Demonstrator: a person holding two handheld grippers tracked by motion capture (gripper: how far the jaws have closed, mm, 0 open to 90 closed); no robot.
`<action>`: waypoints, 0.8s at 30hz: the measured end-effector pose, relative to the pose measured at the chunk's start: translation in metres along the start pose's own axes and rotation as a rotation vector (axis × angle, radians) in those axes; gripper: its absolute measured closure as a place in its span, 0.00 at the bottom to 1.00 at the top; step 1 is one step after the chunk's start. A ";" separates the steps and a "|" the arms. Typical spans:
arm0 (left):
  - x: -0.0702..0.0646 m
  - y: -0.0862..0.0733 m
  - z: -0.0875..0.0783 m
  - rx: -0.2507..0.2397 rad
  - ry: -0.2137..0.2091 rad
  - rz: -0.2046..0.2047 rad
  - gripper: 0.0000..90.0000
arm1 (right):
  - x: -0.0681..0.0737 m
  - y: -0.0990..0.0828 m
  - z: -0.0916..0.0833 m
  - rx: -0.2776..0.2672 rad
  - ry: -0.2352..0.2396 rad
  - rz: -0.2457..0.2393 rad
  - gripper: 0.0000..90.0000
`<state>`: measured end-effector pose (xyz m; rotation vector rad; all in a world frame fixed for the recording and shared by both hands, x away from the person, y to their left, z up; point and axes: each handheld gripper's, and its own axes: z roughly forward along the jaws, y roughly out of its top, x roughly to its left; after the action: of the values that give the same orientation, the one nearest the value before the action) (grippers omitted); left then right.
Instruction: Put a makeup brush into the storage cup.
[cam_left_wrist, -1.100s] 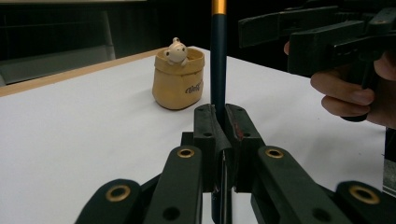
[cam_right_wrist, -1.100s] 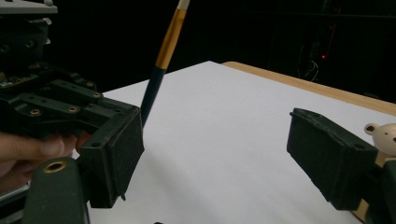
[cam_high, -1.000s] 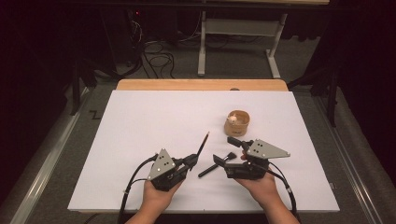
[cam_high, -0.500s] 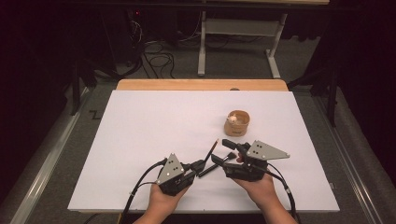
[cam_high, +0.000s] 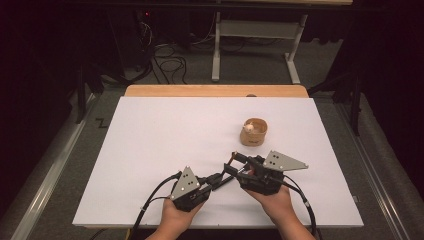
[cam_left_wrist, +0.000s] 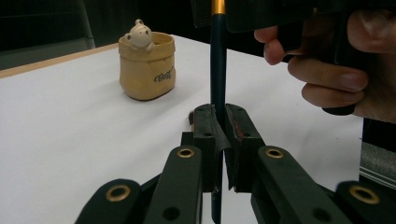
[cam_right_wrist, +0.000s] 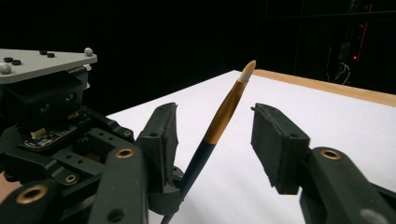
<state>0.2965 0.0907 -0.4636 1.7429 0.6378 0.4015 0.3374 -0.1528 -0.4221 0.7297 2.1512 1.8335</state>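
Basically a handover: left gripper (cam_left_wrist: 219, 135) clamps the brush (cam_right_wrist: 219, 126) low on its dark handle, holding it up off the white table (cam_high: 165, 145). Right gripper (cam_right_wrist: 215, 140), jaws just closing, straddles the gold ferrule without touching; pot (cam_high: 253, 132) well apart.

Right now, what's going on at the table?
A person is passing a paintbrush between two handheld grippers. The left gripper is shut on the brush's dark handle. The right gripper has just been closing around the upper part, its jaws not yet touching it. A small bear pot stands untouched on the white table.
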 end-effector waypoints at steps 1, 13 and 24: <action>0.000 0.000 0.000 0.000 0.000 -0.002 0.93 | 0.000 0.000 0.000 0.003 -0.003 0.006 0.60; 0.000 -0.001 0.000 -0.016 0.001 -0.015 0.93 | -0.004 -0.005 0.001 -0.008 0.037 0.063 0.72; 0.000 -0.001 0.000 -0.019 -0.002 -0.016 0.93 | -0.005 -0.006 0.002 -0.011 0.057 0.087 0.79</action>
<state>0.2960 0.0905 -0.4650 1.7187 0.6437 0.3940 0.3414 -0.1536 -0.4288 0.7891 2.1747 1.9307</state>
